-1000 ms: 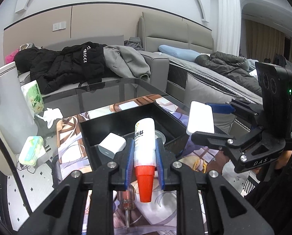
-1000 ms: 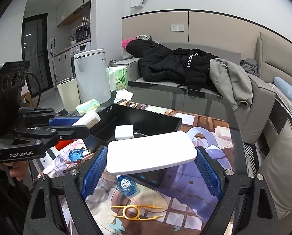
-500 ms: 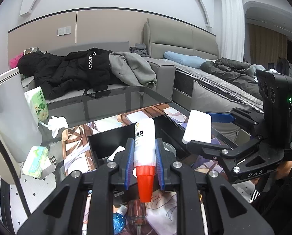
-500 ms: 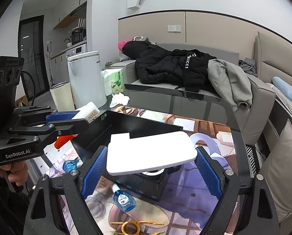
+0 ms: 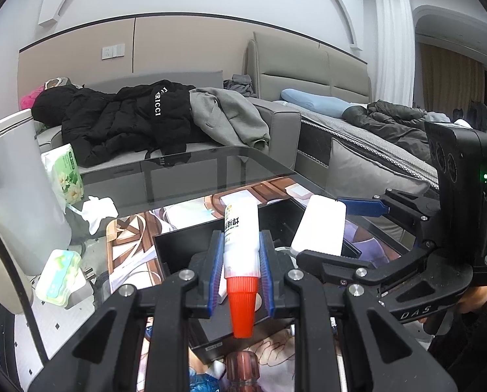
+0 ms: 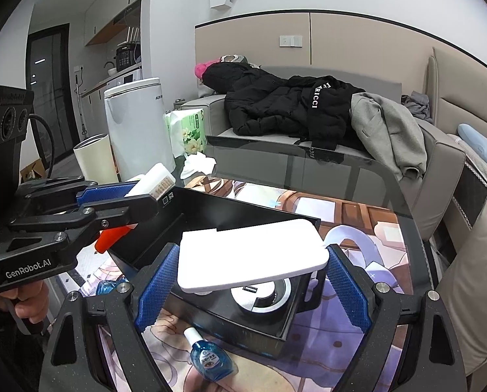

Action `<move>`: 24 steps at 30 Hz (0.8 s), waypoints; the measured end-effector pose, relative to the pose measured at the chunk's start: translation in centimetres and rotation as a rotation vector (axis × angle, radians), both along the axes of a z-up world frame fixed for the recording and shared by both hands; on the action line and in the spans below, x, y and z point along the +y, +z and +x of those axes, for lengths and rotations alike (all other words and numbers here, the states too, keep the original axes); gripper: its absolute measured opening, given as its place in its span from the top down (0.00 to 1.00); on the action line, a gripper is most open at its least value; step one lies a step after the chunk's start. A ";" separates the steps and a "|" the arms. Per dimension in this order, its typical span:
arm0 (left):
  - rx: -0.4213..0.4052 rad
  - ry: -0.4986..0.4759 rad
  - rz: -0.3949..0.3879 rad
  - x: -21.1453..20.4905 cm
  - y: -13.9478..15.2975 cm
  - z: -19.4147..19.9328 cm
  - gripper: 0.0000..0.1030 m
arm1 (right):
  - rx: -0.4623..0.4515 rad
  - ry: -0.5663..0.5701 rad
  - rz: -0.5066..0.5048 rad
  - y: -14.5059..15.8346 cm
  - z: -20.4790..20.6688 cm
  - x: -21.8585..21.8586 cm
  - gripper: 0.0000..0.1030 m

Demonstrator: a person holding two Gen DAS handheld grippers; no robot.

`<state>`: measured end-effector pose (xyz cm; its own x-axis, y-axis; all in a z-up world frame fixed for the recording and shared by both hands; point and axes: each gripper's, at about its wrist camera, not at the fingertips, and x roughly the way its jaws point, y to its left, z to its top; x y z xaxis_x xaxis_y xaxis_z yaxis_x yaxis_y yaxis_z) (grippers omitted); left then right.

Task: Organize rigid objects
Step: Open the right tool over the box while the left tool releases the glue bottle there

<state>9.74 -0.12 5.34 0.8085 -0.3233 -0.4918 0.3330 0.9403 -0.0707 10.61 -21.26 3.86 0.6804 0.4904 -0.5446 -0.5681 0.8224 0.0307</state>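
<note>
My left gripper [image 5: 240, 254] is shut on a white tube [image 5: 240, 232] whose red cap [image 5: 241, 307] points back at the camera. It hangs over the near-left part of a black tray [image 5: 184, 233]. My right gripper [image 6: 251, 277] is shut on a flat white slab [image 6: 253, 254], held level by its short edges above the tray's [image 6: 243, 209] near right corner. A round silver-white object [image 6: 263, 297] lies in the tray below the slab. Each view shows the other gripper: the right one [image 5: 328, 232] at the right, the left one [image 6: 129, 196] at the left.
The tray stands on a printed mat on a glass table [image 6: 308, 163]. A blue dropper bottle [image 6: 212, 359] lies on the mat in front of the tray and another blue one [image 6: 107, 287] to its left. A tissue pack [image 6: 191, 130], crumpled tissue and white bin [image 6: 138, 124] stand far left.
Both grippers have moved forward over the black tray, which now sits lower and closer in both views. The grips on the tube and the slab are unchanged.
</note>
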 end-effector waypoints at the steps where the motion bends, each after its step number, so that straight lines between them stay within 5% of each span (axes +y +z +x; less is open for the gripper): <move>1: 0.001 0.000 0.000 0.0 -0.1 0.2 0.82 | 0.002 0.002 -0.001 0.0 0.1 0.1 0.13; 24: -0.001 0.013 -0.017 0.8 -1.6 2.6 0.82 | 0.011 0.033 -0.050 -1.6 3.1 2.4 0.13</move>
<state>12.33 0.68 3.71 0.8132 -0.3211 -0.4853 0.3207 0.9432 -0.0866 13.66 -18.85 2.29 0.6584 0.4842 -0.5762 -0.5947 0.8039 -0.0040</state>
